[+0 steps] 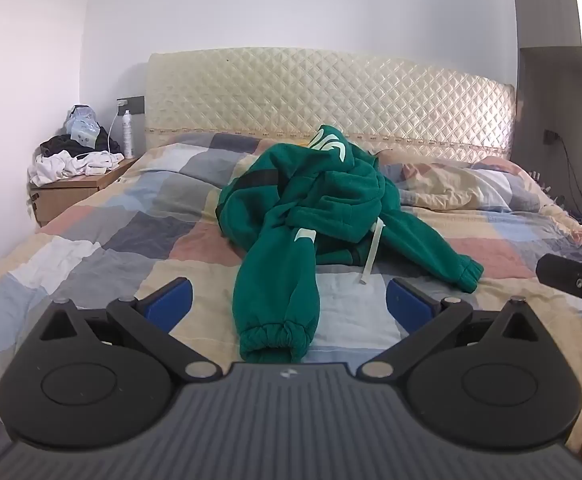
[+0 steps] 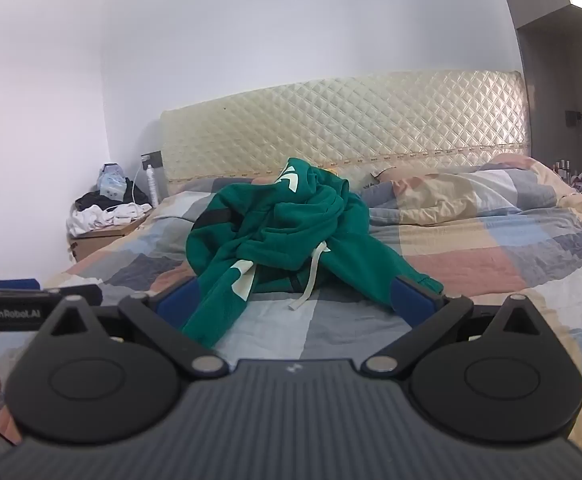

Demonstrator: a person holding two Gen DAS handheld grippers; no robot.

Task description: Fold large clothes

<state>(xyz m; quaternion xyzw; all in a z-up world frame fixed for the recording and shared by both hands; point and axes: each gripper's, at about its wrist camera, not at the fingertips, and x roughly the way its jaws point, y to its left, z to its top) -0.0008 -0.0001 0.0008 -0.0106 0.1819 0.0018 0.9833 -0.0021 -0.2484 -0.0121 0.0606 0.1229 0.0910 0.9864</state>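
Both grippers hang w/ jaws spread wide, nothing in either. Left gripper [image 1: 289, 300] hovers low over the bed, aimed at the nearer sleeve cuff [image 1: 275, 338], which lies just ahead between its blue pads. Right gripper [image 2: 297, 300] sits alongside, its right-hand pad near the other sleeve's cuff [image 2: 427, 282], though from that view I can't tell if it's touching or just in front.

The green hoodie [image 1: 315, 196] is dumped in a crumpled heap mid-bed on the checked quilt [image 1: 103, 240], body bunched toward the quilted headboard [image 1: 331, 92], both sleeves splayed toward the grippers, white drawstring [image 1: 371, 256] trailing out.

Looks like thick fleece: soft, floppy, fairly heavy for cloth, prob. not slippery. It'll sag and drag, so no single-point lift. Best bet imo: pinch the ribbed cuffs or shoulder seams, one per gripper, and pull apart to spread it flat before folding.
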